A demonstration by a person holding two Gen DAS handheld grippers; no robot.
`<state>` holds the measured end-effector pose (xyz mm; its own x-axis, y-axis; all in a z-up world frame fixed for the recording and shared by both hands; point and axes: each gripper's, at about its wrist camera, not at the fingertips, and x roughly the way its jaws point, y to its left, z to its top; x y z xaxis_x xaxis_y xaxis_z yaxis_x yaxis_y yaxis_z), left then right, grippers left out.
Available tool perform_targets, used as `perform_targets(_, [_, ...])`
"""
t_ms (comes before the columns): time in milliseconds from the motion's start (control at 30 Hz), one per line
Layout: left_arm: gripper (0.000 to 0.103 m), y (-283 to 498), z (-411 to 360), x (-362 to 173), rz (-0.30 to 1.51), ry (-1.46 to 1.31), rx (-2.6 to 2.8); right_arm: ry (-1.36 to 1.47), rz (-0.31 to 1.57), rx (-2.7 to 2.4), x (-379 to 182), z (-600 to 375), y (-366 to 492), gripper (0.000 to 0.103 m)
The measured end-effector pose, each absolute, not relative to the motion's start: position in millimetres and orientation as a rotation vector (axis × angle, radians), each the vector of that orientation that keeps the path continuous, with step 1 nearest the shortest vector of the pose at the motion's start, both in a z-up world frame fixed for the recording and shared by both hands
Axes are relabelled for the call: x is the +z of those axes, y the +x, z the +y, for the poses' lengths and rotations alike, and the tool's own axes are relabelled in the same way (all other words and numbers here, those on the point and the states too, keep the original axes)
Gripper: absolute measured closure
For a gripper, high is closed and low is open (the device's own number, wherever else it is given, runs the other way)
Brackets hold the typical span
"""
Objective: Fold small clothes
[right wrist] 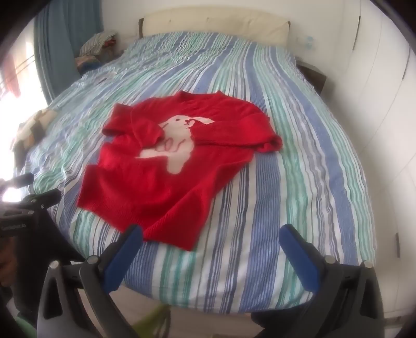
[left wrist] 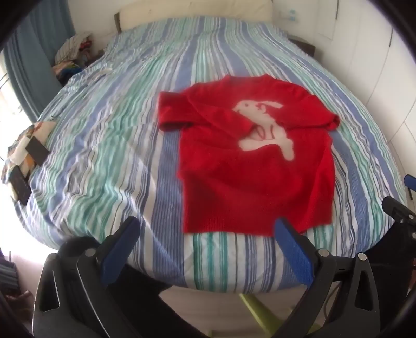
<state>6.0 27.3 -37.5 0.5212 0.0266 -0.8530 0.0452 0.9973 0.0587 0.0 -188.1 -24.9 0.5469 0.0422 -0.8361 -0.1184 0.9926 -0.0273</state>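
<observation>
A small red sweater [left wrist: 249, 166] with a white rabbit on its front lies flat on the striped bed cover [left wrist: 109, 145], both sleeves folded in across the chest. It also shows in the right wrist view [right wrist: 166, 176]. My left gripper [left wrist: 206, 228] is open and empty, above the bed's near edge just short of the sweater's hem. My right gripper [right wrist: 212, 235] is open and empty, near the hem's right corner. The other gripper's body shows at the left edge of the right wrist view [right wrist: 28, 208].
The bed [right wrist: 299, 161] fills both views, with a cream headboard [right wrist: 215, 23] at the far end. A patterned cloth with dark objects [left wrist: 23, 156] lies at the bed's left edge. A clothes pile [left wrist: 72, 54] sits at the far left. White wardrobe doors [right wrist: 384, 104] stand on the right.
</observation>
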Motion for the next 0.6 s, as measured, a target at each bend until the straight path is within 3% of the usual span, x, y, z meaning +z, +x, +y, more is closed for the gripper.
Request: perform_targets(600, [0.001, 9.4, 45.8, -39.6, 1.041, 0.026, 0.032, -0.066, 0.989, 0.086, -25.2, -187.4, -0.1, 0.0])
